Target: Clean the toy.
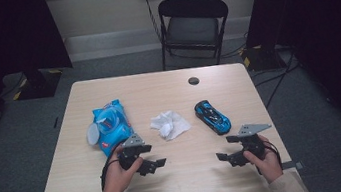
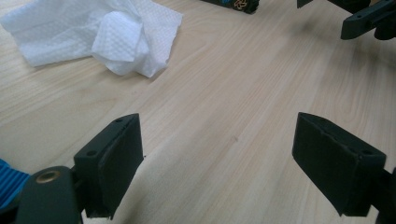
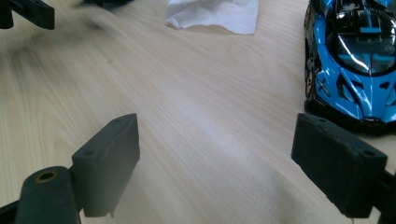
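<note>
A blue and black toy car (image 1: 213,117) (image 3: 357,56) sits right of centre on the wooden table (image 1: 180,180). A crumpled white paper tissue (image 1: 168,124) (image 2: 102,35) lies in the middle, and a blue wet-wipes pack (image 1: 109,126) lies to its left. My left gripper (image 1: 157,163) (image 2: 217,163) hovers near the front left, open, with bare wood between its jaws. My right gripper (image 1: 223,158) (image 3: 217,163) hovers at the front right, open and holding nothing, with the car just beyond its right jaw. The two grippers point toward each other.
A black folding chair (image 1: 192,24) stands behind the table. A small dark disc (image 1: 193,80) lies near the far edge. Cables (image 1: 269,79) trail on the floor at the right, and dark curtains hang on both sides.
</note>
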`<state>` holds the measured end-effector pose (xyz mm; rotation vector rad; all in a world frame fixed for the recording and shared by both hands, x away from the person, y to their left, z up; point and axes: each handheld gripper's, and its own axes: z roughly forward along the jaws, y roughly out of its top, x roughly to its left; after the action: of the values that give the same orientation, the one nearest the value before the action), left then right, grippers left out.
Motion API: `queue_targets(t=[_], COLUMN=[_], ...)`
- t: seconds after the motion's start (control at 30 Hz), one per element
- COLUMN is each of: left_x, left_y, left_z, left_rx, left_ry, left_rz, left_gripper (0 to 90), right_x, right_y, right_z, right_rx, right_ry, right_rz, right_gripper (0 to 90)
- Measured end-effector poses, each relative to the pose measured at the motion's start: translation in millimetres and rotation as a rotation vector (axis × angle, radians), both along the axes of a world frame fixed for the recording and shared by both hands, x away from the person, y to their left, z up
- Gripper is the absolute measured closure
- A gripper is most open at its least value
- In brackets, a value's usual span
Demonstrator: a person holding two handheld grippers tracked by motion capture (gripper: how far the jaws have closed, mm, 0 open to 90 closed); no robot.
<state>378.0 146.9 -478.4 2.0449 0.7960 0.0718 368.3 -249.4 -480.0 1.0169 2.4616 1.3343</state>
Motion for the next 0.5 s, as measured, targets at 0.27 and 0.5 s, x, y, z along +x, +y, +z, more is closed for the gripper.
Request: queue_targets(t=[0.27,0.5], left_x=[-4.1,-6.8], left_y=[8.9,14.2], left_z=[-1.0,-1.5], left_rx=[-0.015,-0.010], left_ry=[0.002,0.007], left_rz=[0.000,0.006], left_gripper=[15.8,15.8], right_x=[-7.1,-12.6], right_y=[-9.3,-18.0], right_z=[-1.7,-4.2], right_rx=[-0.012,-0.024], right_ry=[0.001,0.004], right_rz=[0.000,-0.002], right_gripper=[14.6,14.6])
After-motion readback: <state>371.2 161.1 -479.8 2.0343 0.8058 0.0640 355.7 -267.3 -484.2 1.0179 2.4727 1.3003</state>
